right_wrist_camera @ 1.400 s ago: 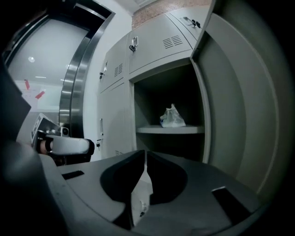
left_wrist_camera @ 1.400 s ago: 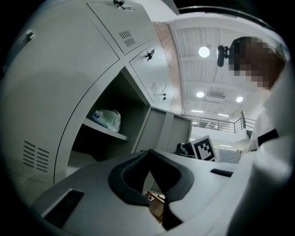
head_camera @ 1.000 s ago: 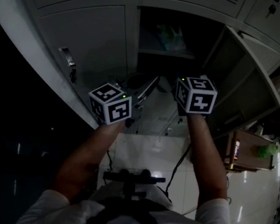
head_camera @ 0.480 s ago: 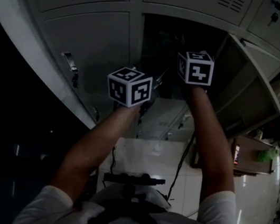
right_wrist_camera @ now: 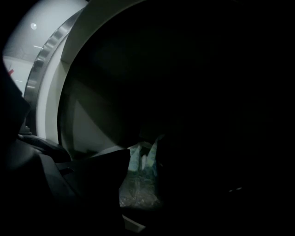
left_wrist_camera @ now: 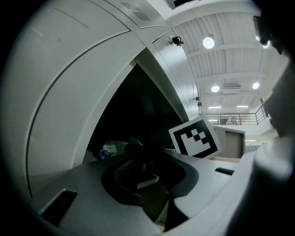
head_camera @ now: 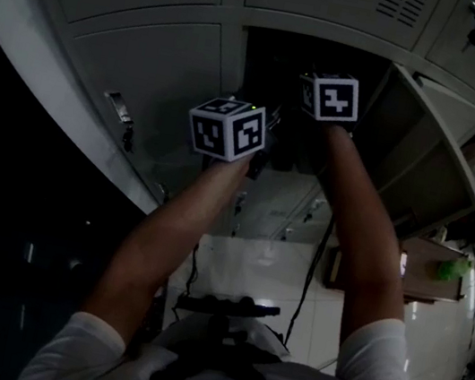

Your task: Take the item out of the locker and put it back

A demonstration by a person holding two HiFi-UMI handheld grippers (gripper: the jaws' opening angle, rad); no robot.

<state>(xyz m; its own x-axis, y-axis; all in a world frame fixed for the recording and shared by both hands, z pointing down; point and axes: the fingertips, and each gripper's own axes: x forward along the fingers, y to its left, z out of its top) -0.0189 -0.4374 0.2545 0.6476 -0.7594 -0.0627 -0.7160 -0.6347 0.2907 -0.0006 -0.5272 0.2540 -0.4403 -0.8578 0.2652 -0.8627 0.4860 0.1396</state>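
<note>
the person stands close against the grey locker (head_camera: 142,59), both arms reaching up, and its door (head_camera: 423,167) hangs open at the right edge of the dark compartment. the right gripper (right_wrist_camera: 144,171) is deep inside, its jaws drawn in to a narrow gap that the pale green packet (right_wrist_camera: 140,186) fills, seemingly pinched there in the gloom. the left gripper (left_wrist_camera: 153,179) waits at the compartment's left edge, jaws brought together on nothing, and the right gripper's marker cube (left_wrist_camera: 193,137) shows just beyond it.
</note>
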